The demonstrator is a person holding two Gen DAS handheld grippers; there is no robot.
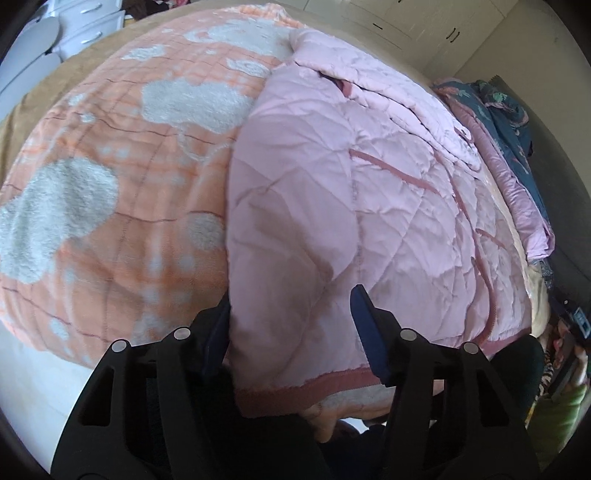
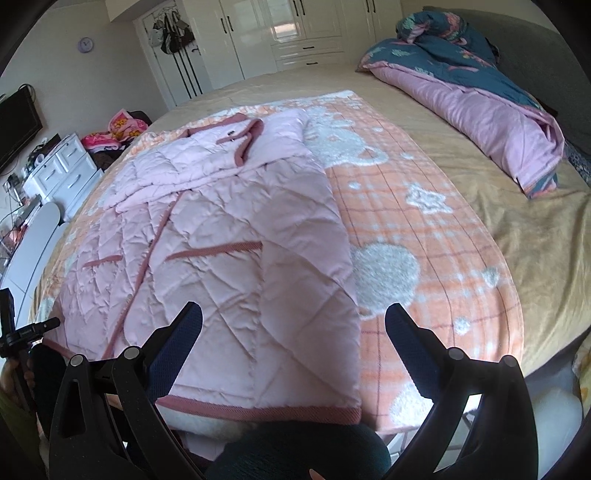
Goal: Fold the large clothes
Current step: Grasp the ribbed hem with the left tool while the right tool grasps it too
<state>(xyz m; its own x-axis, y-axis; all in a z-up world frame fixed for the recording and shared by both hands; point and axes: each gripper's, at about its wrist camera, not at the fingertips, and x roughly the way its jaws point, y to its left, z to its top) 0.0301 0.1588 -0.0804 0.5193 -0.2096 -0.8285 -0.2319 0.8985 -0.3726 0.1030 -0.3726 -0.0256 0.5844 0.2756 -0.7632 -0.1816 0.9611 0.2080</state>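
A pink quilted coat (image 2: 229,258) is spread flat on the orange blanket (image 2: 424,229) over the bed (image 2: 535,258), ready for folding. The left gripper (image 1: 291,325) is half-closed astride its hem corner, the grip unconfirmed. The right gripper (image 2: 293,328) is held open above the opposite corner.

Lighting: soft, even daylight; no hard shadows are cast across the bedding. A pale glare is seen on the glossy wardrobe doors (image 2: 258,33) in the right wrist view. Distortion: strong fisheye bulging is shown in both views, with dark vignetted corners. Focus: the pink quilted coat (image 1: 332,206) is rendered softly in the left wrist view, with its near hem slightly blurred; the right wrist view is sharper.
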